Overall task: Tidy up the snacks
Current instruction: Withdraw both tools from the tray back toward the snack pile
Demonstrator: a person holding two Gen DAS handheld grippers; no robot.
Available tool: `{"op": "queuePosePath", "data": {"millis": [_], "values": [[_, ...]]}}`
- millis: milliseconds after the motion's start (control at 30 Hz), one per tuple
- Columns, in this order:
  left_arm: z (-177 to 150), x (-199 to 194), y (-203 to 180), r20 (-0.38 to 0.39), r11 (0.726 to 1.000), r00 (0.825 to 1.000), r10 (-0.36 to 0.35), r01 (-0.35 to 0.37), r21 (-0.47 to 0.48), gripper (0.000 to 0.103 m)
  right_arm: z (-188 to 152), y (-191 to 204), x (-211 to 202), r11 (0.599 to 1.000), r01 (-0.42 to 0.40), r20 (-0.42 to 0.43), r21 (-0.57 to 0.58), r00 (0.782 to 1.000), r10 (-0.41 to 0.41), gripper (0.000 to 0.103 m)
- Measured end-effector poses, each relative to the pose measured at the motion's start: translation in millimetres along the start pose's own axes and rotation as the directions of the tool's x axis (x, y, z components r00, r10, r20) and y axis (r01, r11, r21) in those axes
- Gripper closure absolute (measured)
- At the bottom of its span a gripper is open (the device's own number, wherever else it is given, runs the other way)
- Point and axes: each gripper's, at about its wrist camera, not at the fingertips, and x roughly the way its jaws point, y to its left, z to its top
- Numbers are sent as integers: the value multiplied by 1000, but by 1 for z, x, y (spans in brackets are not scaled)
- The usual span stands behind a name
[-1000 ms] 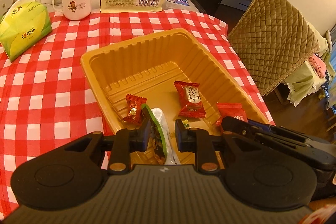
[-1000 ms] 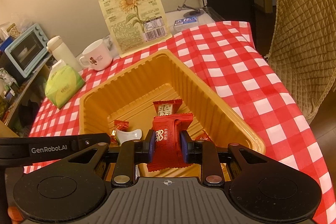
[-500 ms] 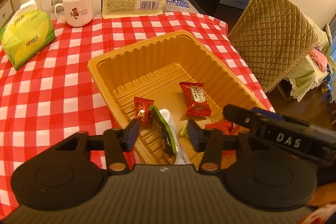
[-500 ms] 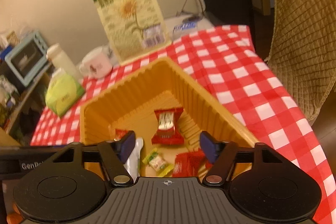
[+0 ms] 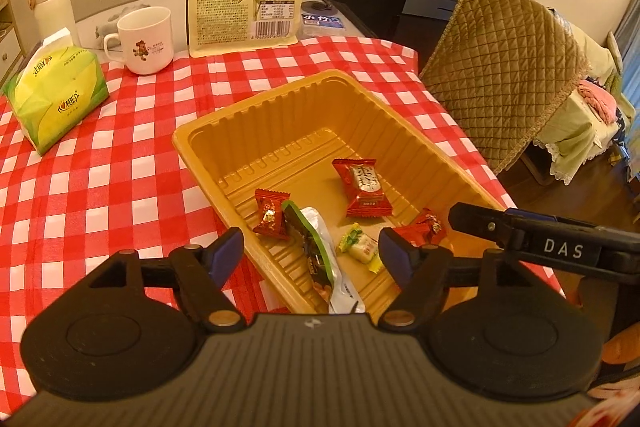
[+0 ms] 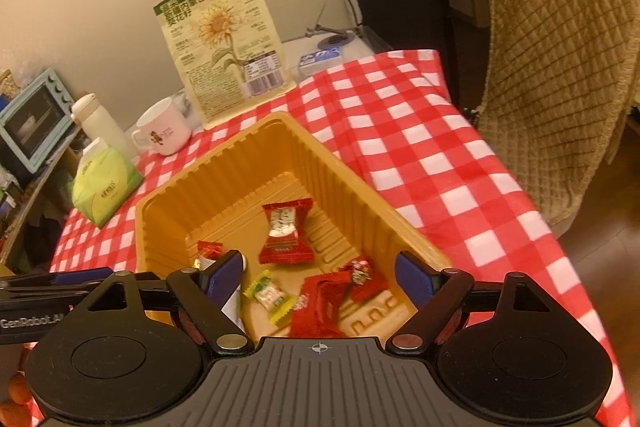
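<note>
Newly dropped snacks in tray

Black hand-held gripper, blue pads, brass screws.

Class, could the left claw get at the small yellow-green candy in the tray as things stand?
Probably yes: the left claw is open above the tray, and the yellow-green candy lies uncovered between the long packet and a red candy.

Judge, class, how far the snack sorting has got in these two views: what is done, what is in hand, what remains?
Done: the yellow tray holds several wrapped snacks, among them a large red packet, a green-edged pouch and a small yellow-green candy. In hand: nothing; the left gripper and right gripper are both open above the tray. Left: no loose snacks show on the tablecloth.
</note>
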Motion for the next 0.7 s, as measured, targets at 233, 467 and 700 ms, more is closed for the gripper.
{"op": "queuePosePath", "data": {"millis": [233, 467, 700], "values": [[-10, -24, -2, 19, 999, 999, -33, 33, 2, 26, -11, -1, -23, 1000, -8, -5, 11, 1000, 8, 18], [-27, -55, -5, 27, 999, 998, -52, 52, 5, 22, -24, 6, -52, 1000, -23, 6, -3, 1000, 23, 18], [-55, -88, 0, 34, 998, 997, -68, 68, -16, 22, -44, 19, -81, 998, -47, 13, -50, 999, 48, 18]]}}
